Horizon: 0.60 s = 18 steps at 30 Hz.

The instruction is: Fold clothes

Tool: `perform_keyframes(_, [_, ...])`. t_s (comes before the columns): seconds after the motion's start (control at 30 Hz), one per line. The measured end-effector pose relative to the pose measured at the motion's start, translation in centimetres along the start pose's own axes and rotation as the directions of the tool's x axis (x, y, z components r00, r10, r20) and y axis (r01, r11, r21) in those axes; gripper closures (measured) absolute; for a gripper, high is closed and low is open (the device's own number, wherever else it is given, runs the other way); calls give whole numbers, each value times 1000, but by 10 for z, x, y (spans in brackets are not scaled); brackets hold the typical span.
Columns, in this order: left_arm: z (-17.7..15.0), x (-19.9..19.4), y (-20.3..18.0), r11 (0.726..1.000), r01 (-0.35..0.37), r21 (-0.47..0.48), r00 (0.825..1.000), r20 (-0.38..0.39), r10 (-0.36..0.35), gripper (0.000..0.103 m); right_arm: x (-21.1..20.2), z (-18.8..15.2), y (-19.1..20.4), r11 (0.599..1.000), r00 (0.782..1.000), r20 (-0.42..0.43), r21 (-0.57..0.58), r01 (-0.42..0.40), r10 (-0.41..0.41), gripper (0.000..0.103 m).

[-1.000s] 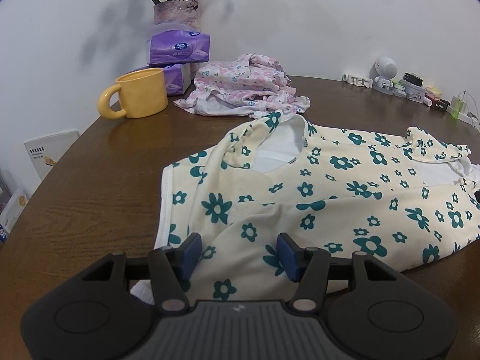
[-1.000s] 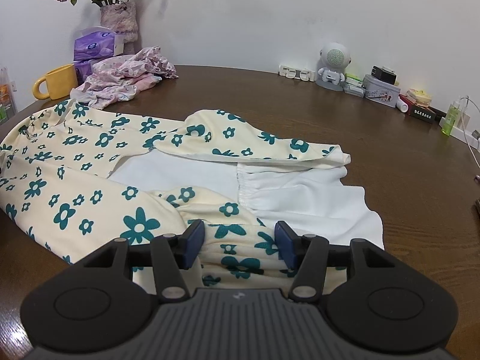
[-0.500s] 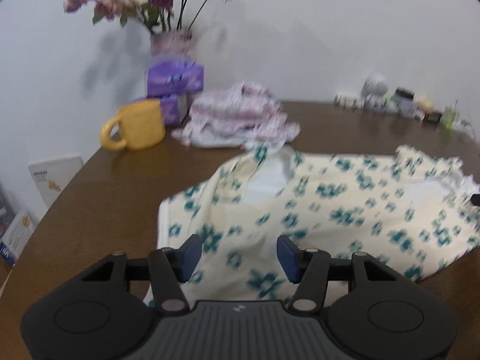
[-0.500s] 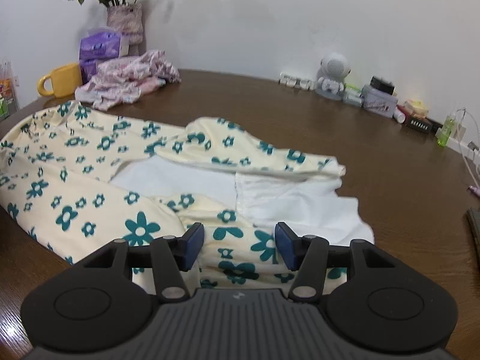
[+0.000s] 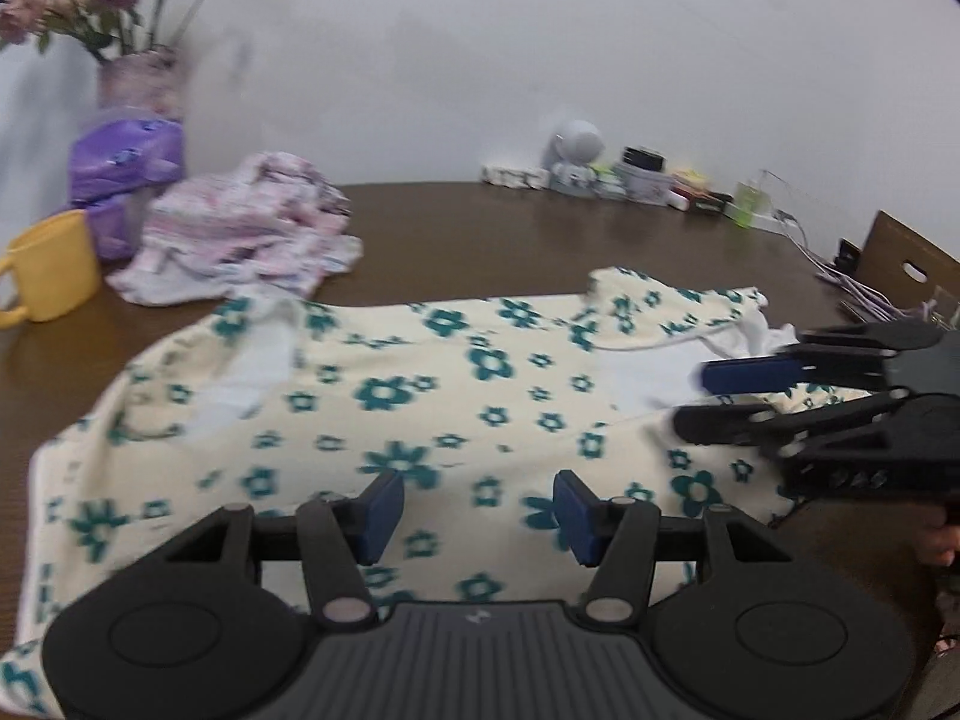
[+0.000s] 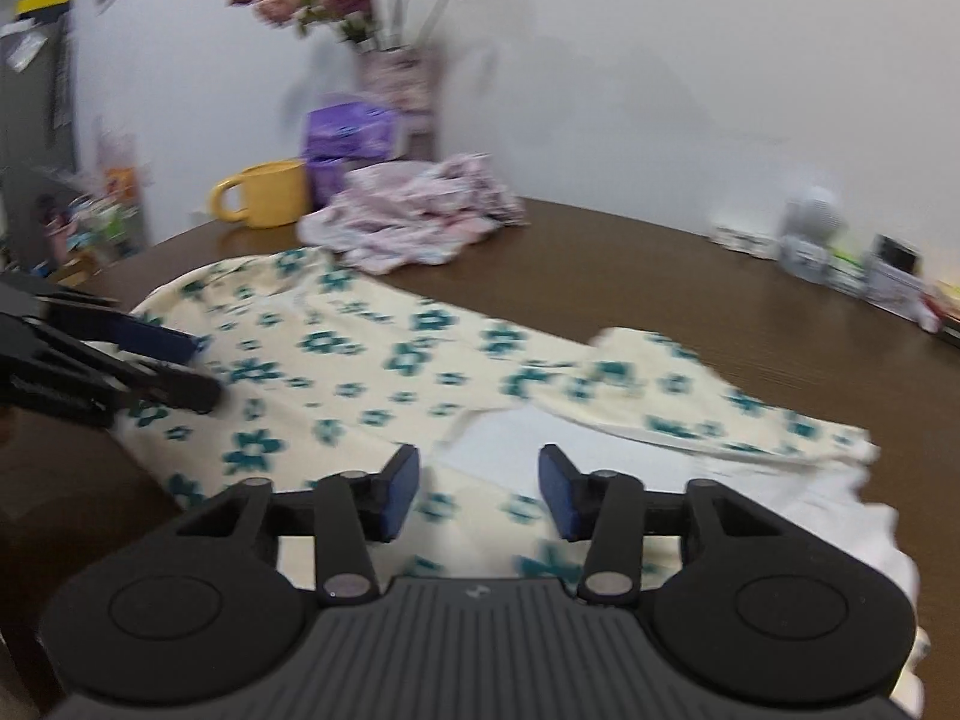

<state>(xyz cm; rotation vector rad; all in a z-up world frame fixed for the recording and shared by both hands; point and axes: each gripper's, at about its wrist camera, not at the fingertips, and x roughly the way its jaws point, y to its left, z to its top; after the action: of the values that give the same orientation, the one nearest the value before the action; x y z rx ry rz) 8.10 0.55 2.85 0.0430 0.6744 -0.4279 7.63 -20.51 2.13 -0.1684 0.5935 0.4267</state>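
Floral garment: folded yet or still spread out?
Mostly spread. The floral garment lies flat across the table; only one sleeve is turned over.

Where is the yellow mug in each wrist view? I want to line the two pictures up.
Left wrist view: the yellow mug sits at the far left edge, on the table beside the purple tissue pack.
Right wrist view: the mug is upper left of centre, left of that same pack.
Shared landmark: the pink crumpled garment, right of the mug in both.
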Motion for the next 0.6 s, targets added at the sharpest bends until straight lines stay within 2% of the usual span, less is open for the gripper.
perform_keyframes(0.1, [0,9,-4,1000,16,-11,1000,-3,-16,51,12,4,15,999,999,-17,-27,-44,44,70])
perform_keyframes(0.17, [0,13,-6,1000,20,-16,1000,-8,-20,57,18,6,23,997,998,-28,-43,-57,55,73])
perform_keyframes(0.23, [0,17,-7,1000,21,-19,1000,-14,-21,57,23,6,28,996,997,-39,-53,-66,64,77])
perform_keyframes(0.37, [-1,20,-6,1000,14,-20,1000,-12,-14,55,32,1,33,996,995,-73,-55,-72,68,79])
perform_keyframes(0.6, [-6,20,-9,1000,3,-13,1000,15,-3,53,30,-7,36,996,999,-31,-73,-43,41,79])
